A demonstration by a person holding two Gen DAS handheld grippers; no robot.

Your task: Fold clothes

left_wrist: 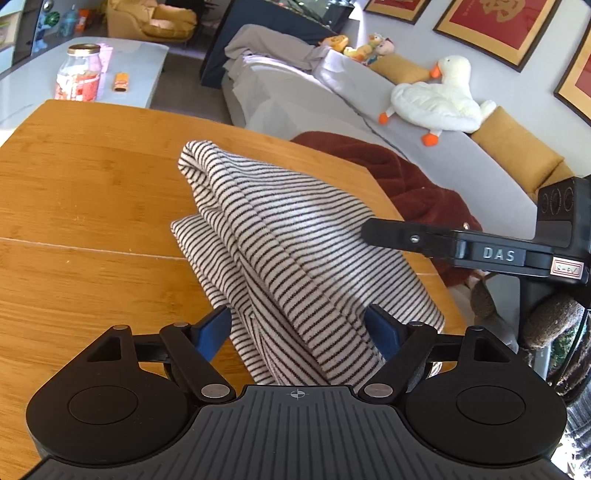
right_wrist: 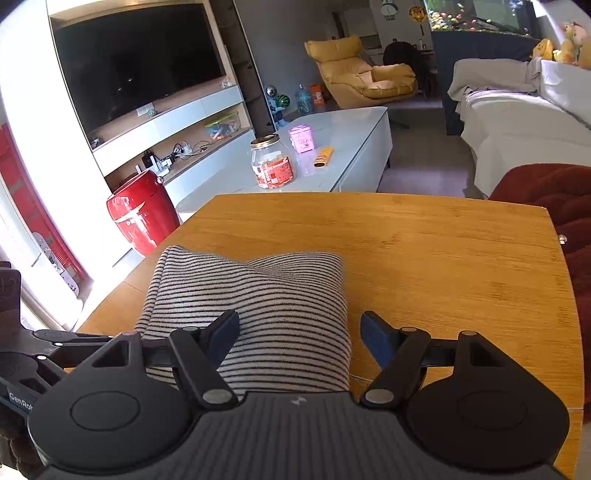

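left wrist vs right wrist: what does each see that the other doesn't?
Left wrist only: plush goose on the grey sofa, framed red prints. Right wrist only: TV, red appliance. Both: striped garment on the wooden table, snack jar, both grippers, left and right, open.

- I see one garment, a striped top [left_wrist: 295, 236] in cream with thin dark stripes, a soft knit.
- It lies bunched and part-folded on the wooden table [left_wrist: 92, 192], layers doubled over each other.
- From my left wrist view its far end makes a rounded folded hump, with a flatter layer beneath on the left.
- From my right wrist view it [right_wrist: 255, 299] forms a thick folded bundle, creased diagonally across the top.
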